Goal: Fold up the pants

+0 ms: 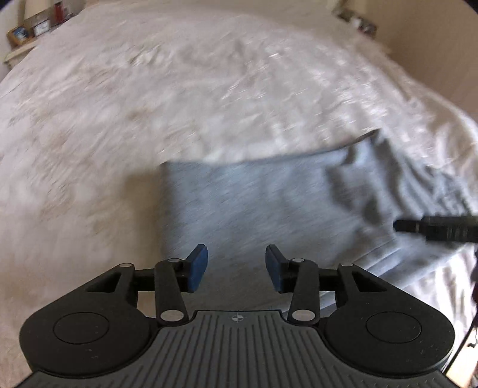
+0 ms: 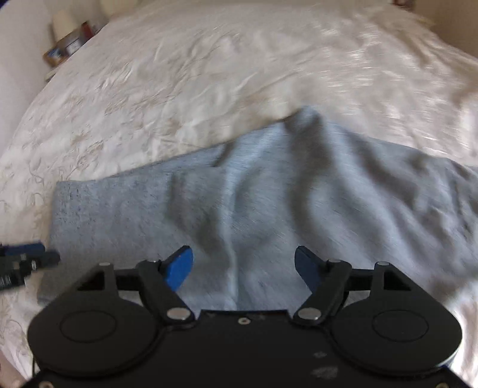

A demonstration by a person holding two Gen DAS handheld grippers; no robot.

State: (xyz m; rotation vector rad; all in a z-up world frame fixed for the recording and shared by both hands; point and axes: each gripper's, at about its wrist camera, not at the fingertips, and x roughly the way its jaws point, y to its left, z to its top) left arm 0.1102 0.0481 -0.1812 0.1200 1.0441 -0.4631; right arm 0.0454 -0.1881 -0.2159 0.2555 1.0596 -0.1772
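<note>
Light grey pants (image 1: 269,206) lie folded on a white bedspread (image 1: 149,104). In the left wrist view my left gripper (image 1: 236,265) is open and empty above their near edge. The right gripper's tip (image 1: 430,228) shows at the right over the pants. In the right wrist view the pants (image 2: 269,203) spread across the middle, rumpled and raised toward the far side. My right gripper (image 2: 243,268) is open and empty over their near edge. The left gripper (image 2: 27,262) shows at the left edge beside the pants' left end. Both views are motion-blurred.
The bedspread (image 2: 179,74) covers the whole bed. A shelf with boxes and small items (image 1: 33,27) stands past the bed's far left; it also shows in the right wrist view (image 2: 68,41). More clutter (image 1: 355,19) sits at the far right corner.
</note>
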